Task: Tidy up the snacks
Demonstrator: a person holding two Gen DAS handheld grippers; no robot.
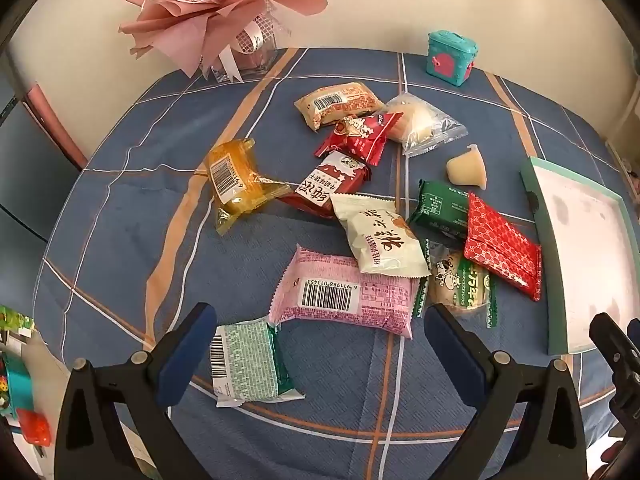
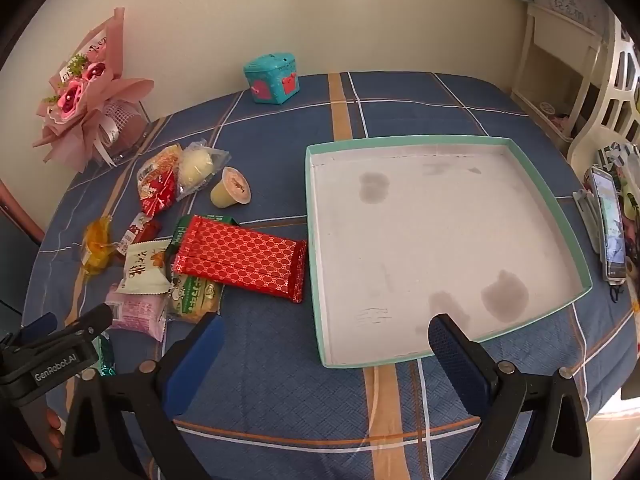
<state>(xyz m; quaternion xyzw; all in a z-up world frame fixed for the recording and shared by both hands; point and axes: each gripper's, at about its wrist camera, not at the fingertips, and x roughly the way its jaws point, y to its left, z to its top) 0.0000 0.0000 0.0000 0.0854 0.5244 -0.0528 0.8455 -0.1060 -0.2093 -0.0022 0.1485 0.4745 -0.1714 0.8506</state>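
Several snack packets lie scattered on the blue plaid tablecloth [image 1: 120, 220]. My left gripper [image 1: 320, 328] is open and empty above the cloth; a green-and-white packet [image 1: 250, 364] lies beside its left finger, and a pink packet [image 1: 348, 292] lies just ahead. A red patterned packet [image 2: 244, 260] lies left of the empty mint-rimmed tray [image 2: 532, 176]. My right gripper [image 2: 326, 334] is open and empty over the tray's near left corner. A jelly cup [image 2: 230, 192] stands farther back. The tray also shows at the right of the left wrist view [image 1: 538, 208].
A pink flower bouquet in a glass vase [image 1: 208, 12] and a teal toy box [image 1: 452, 58] stand at the table's far edge. A phone [image 2: 608, 224] lies right of the tray. A white shelf [image 2: 560, 64] stands at the far right.
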